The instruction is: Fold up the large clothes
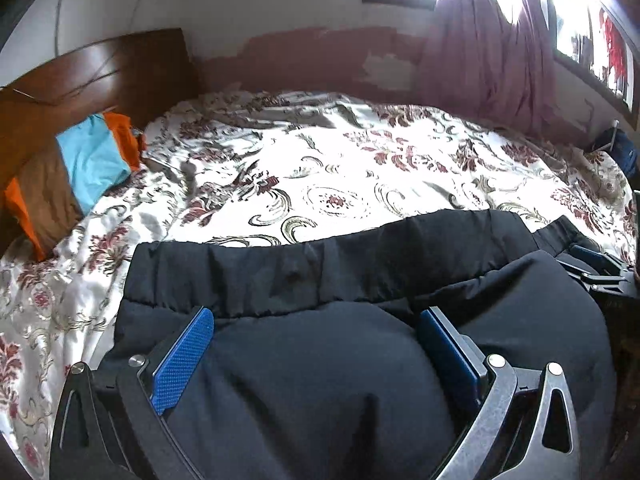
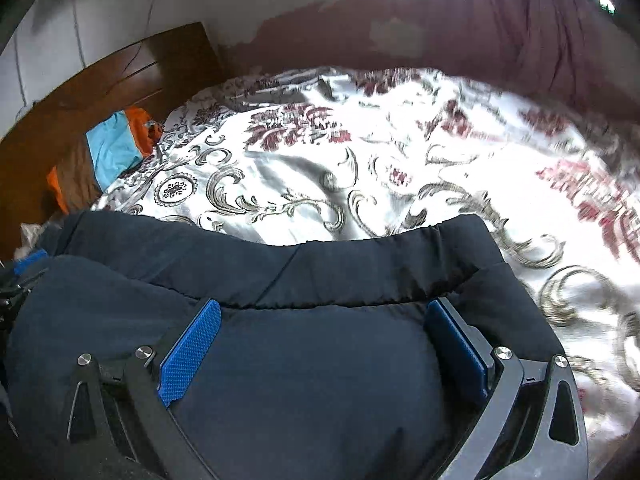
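Observation:
A large black padded garment (image 1: 320,280) with an elastic waistband lies on the flower-patterned bed sheet (image 1: 320,160), its band toward the wall. My left gripper (image 1: 316,320) is open, its blue pads (image 1: 184,360) spread wide over the bulging black fabric just below the band. My right gripper (image 2: 324,312) is also open, its blue pads (image 2: 192,352) straddling the same garment (image 2: 300,360) near its right end. The right gripper's tip shows at the right edge of the left wrist view (image 1: 592,264). Neither gripper pinches the cloth.
A wooden headboard (image 1: 100,68) stands at the left with a brown, turquoise and orange pillow (image 1: 80,172) against it. A purple curtain (image 1: 500,60) hangs below bright windows on the far wall. A dark blue object (image 1: 624,152) lies at the bed's far right.

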Demonstrator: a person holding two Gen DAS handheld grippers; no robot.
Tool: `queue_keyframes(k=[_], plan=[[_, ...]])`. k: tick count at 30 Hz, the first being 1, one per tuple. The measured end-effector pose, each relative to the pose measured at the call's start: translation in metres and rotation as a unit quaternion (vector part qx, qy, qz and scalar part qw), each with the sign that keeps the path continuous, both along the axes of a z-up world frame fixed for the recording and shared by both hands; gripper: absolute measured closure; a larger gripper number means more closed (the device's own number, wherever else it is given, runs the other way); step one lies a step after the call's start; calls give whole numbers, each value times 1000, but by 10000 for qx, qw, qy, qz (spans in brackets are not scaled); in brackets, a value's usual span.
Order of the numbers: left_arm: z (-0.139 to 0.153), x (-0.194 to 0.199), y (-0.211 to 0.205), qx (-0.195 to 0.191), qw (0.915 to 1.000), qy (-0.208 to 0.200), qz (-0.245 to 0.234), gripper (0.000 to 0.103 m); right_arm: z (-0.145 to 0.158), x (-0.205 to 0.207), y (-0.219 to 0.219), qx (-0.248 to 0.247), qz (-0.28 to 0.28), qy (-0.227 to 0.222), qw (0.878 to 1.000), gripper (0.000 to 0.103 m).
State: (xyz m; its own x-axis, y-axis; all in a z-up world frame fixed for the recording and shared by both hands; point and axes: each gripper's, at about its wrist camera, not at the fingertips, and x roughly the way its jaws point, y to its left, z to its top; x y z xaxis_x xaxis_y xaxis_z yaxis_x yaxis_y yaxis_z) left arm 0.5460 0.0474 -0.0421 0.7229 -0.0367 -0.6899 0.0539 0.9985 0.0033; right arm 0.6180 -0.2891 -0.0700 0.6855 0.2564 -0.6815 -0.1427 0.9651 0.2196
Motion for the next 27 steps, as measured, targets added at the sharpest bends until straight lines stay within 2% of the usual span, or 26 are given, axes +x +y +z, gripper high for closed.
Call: queue_keyframes(k=[5,12,18,27], plan=[[-9,10,12,-495,9985,219,23,0,-12,3,3,191,19,9,9998,1],[-16,10,10,-566,9983,121,93,0,-20,3,-2,398,18,-30,9992,1],[-20,9,15,-835,9965,46,90,0,-24,4,-3,472,19,-44,9989,1],[-21,9,17,-821,9966,32,88,0,-25,5,-3,492,19,-49,9988,1]])
